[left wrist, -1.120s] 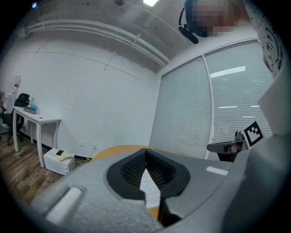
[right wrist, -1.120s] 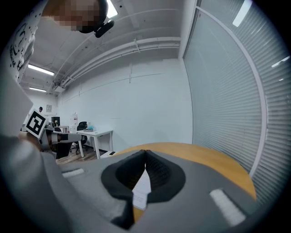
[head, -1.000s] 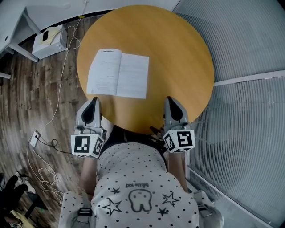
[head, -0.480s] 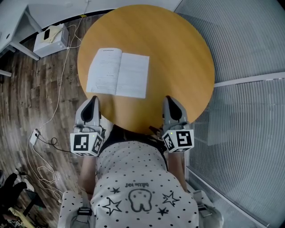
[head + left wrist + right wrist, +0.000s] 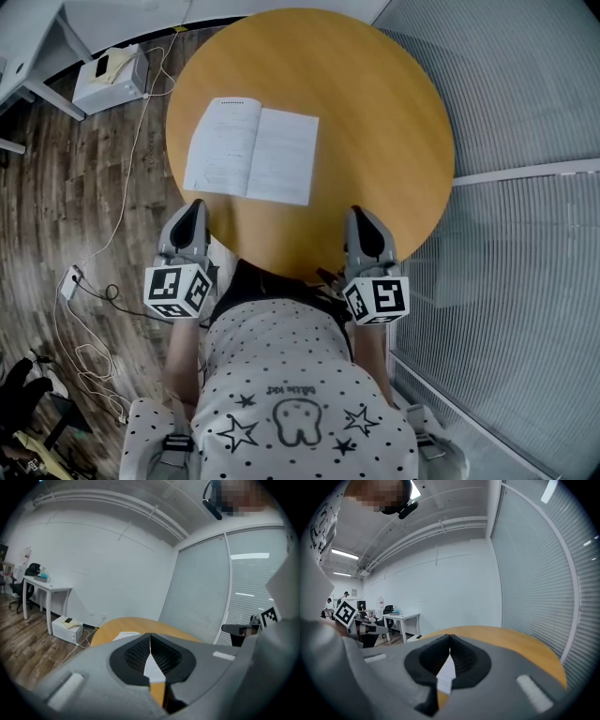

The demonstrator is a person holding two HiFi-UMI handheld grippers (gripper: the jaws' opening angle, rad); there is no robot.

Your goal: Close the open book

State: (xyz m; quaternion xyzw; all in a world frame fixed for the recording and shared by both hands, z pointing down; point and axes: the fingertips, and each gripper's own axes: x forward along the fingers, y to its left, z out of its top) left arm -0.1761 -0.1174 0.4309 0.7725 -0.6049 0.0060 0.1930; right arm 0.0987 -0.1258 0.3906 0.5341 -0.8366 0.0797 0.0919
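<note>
Left gripper (image 5: 150,638): fingers clenched, the ribbed black pads meeting along one line at the tips. Nothing is between them and they touch nothing. We see a strip of white page and orange tabletop through the gap under the pads, but that lies beyond the jaws.

Right gripper (image 5: 450,640): same state, pads pressed together at the tips, empty, touching nothing.

In the head view both grippers sit at the near edge of the round wooden table (image 5: 375,112) and point across it. The left one is over the rim, just short of the book (image 5: 251,152).

The book lies open and flat on the left half of the table, ahead of the left gripper and well apart from the right one. The spread's long axis runs side to side, tilted a little so the right end lies nearer us. The spine runs away from us, leaning slightly left.

Writing: the left page carries printed lines, too small to read. Each marker cube (image 5: 176,291) shows black-and-white square patterns. The shirt (image 5: 295,412) has a tooth figure, stars and a short word we cannot make out.
</note>
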